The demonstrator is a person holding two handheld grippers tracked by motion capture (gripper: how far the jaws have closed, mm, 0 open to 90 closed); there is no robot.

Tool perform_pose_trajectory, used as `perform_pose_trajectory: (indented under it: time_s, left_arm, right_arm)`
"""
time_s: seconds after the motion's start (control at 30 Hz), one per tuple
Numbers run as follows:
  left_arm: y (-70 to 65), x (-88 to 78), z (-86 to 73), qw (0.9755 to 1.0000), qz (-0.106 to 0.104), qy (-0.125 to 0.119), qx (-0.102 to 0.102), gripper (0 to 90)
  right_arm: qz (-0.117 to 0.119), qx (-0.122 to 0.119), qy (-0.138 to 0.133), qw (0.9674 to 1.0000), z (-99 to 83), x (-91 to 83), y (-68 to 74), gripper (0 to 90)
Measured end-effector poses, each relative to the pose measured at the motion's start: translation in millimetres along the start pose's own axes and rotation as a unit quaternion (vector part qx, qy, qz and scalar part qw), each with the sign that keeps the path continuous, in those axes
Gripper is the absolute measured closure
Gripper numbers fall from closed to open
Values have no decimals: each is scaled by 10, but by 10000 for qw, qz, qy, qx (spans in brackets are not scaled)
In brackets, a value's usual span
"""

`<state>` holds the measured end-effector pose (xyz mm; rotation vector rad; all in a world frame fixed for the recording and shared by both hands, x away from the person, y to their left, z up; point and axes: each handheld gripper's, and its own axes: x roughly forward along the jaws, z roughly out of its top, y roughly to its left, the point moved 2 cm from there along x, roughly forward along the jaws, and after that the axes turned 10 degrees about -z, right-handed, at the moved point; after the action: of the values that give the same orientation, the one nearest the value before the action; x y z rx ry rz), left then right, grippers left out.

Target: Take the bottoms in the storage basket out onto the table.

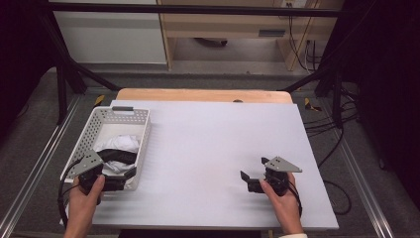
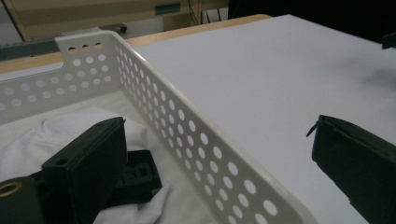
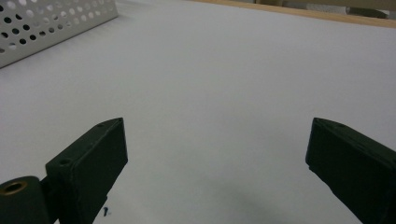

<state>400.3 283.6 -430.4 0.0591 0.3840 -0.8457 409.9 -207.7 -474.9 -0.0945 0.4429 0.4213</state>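
A white perforated basket [image 1: 121, 110] stands at the left of the white table top [image 1: 213, 134]. In it lies a crumpled white cloth [image 1: 123, 144] with a black piece [image 1: 119, 155] on it. My left gripper [image 1: 126, 178] is open at the basket's near right corner. In the left gripper view its jaws straddle the basket wall [image 2: 187, 121], one over the cloth [image 2: 70, 126] and black piece [image 2: 140, 172], the other outside over the table. My right gripper [image 1: 254, 168] is open low over the bare table at the right, with nothing between its jaws [image 3: 218, 122].
A strip of wooden table [image 1: 203, 94] shows beyond the white top's far edge. Black frame legs [image 1: 62, 84] stand on the floor at the left, and cables [image 1: 329, 124] trail on the floor at the right. The basket's wall [image 3: 46, 23] appears far left in the right gripper view.
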Motion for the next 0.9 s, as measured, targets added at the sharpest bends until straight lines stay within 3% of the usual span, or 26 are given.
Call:
perform_pose_trajectory:
  time_s: [0.2,0.4,0.5,0.57,0.63,0.83,0.9]
  left_arm:
    - [-57,1,161,9998,98,-130,60,35]
    - [-79,33,390,9997,163,7,154,41]
    - [-32,81,529,9994,205,210,168,42]
    - [13,120,635,9980,366,457,240,43]
    - [49,164,706,9971,338,622,263,42]
    - [172,278,787,9960,414,775,138,56]
    - [225,296,806,9952,486,839,116,58]
  right_arm:
    - [-12,-12,17,10000,0,9,14,54]
    - [11,-36,41,10000,6,29,32,53]
    - [-67,-36,-15,10000,34,32,46,55]
    - [-49,2,-35,10000,42,40,51,55]
    - [-33,-47,-31,10000,57,56,60,57]
    - [-65,-347,77,9993,49,45,131,56]
    - [-97,-348,122,9993,41,39,127,57]
